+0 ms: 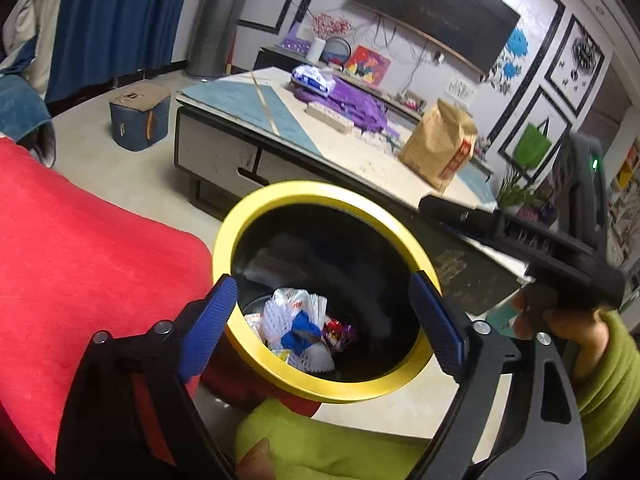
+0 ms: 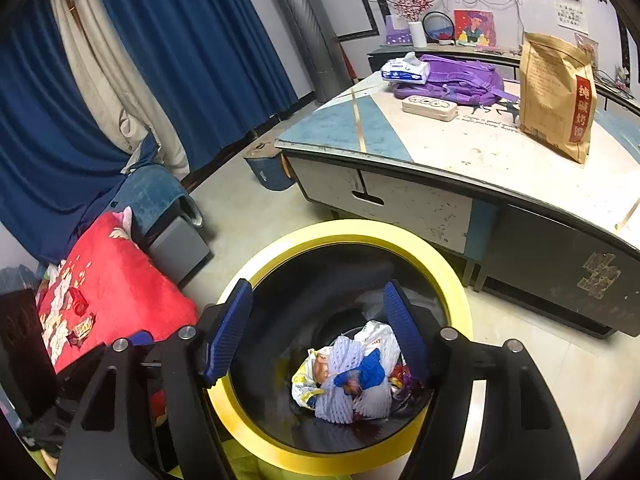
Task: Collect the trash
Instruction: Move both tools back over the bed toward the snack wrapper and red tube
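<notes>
Below both claws the yellow-rimmed bin is centred; left gripper and right gripper are held spread and empty, so trash looks already dropped.

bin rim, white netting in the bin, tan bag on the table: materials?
Bin rim: smooth yellow, soft sheen; painted metal or plastic, can't tell. White netting: foam mesh by its puffy open lattice. Tan bag: matte kraft paper, creased, with red printed label.
</notes>
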Demonstrator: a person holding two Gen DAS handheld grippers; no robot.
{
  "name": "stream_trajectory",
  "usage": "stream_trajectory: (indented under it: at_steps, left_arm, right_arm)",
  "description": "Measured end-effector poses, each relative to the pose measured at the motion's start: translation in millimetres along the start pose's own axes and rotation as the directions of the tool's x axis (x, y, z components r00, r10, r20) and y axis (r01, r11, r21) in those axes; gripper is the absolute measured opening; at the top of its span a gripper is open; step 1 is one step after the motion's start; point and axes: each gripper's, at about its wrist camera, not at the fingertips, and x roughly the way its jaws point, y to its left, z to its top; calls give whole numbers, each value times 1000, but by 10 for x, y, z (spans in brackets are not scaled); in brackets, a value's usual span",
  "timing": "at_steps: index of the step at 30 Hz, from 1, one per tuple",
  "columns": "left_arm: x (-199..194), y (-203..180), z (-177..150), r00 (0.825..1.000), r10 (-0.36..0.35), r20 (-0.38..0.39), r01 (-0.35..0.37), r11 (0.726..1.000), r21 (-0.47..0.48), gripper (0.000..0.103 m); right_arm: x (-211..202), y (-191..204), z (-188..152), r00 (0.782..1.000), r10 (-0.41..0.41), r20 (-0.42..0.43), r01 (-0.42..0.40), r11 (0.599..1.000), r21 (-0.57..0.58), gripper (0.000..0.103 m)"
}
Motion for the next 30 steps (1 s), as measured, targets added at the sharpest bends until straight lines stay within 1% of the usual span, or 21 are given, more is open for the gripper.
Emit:
stream_trajectory:
  at_steps: [1,2,6,7,11,15,21,25,30]
  left_arm:
    - [-34,13,9,1000,9,8,-9,1000,-3,88]
    - [-85,36,19,999,29,24,-29,1000,-5,92]
    - [-301,177,66,991,108,74,-105,994,-41,92]
    - [-375,242,75,987,136,87,-131,990,-57,92]
    - [-636,449,102,969,209,135,-197,975,-103,92]
    - [-906,606,146,941,282,186,-260,956,-133,92]
    - [-1163,789,164,905,356,235,-322,931,-170,92]
    - [-1310,956,176,887,389,249,-338,914,-223,92]
    - [-1454,1146,159,869,424,256,-351,892,-284,92]
  right_arm:
    - [-6,27,-3,1000,4,1,-4,1000,-6,66]
    - [-13,52,2,1000,8,2,-8,1000,-10,66]
    - [-81,192,2,998,46,30,-45,998,-34,69]
    - [-95,226,6,998,56,36,-55,998,-40,70]
    - [-174,448,-9,994,95,61,-89,992,-88,70]
    - [-225,729,-62,988,137,66,-127,983,-136,72]
    - [-212,1176,-191,983,180,32,-168,958,-232,74]
    - [-176,1436,-266,979,201,3,-193,942,-273,75]
    - [-138,1695,-342,975,221,-27,-218,927,-306,76]
